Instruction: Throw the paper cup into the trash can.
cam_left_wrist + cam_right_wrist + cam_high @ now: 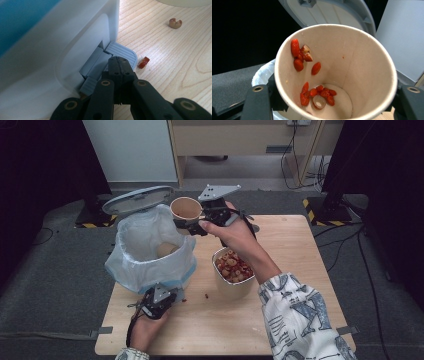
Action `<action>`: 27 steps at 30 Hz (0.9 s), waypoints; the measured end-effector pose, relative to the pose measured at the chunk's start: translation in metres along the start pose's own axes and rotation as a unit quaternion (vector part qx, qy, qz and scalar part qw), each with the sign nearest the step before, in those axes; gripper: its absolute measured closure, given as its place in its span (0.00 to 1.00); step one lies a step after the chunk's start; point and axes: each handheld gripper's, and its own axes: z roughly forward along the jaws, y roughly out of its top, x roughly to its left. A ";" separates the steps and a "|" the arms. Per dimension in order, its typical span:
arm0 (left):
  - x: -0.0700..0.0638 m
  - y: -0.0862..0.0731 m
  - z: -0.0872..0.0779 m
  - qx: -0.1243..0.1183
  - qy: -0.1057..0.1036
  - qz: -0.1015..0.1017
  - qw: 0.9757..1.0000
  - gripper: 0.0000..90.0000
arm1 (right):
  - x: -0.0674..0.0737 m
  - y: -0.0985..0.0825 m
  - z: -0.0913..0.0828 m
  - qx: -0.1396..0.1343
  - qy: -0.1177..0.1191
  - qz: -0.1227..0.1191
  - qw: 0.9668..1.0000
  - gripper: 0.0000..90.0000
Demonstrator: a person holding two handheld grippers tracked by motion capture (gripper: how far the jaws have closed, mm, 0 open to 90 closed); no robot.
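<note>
Paper, smooth and tapered, made up the cup that sat clamped between the right gripper's two black jaws, which had closed tight on its walls and held it tilted above the bin. Red berries and one pale ring-shaped slice clung to its inside. One white liner bag draped the bin, its grey lid raised. Down at the bin's base, the left gripper had its jaws fully closed, tips pressed on the ridged grey pedal. Two dropped bits lay on the pale wooden table, and one white container of mixed fruit stood beside the bin.
</note>
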 end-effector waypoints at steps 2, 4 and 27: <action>0.000 0.000 0.000 0.000 0.000 0.000 1.000 0.99 | 0.002 0.000 0.004 0.005 0.001 -0.001 1.000 0.34; 0.000 0.000 0.000 0.000 0.000 0.000 1.000 0.99 | 0.005 0.000 0.010 0.008 0.005 -0.001 1.000 0.34; 0.000 0.000 0.000 0.000 -0.001 0.000 1.000 0.99 | 0.025 -0.013 0.059 0.034 0.018 -0.016 0.999 0.14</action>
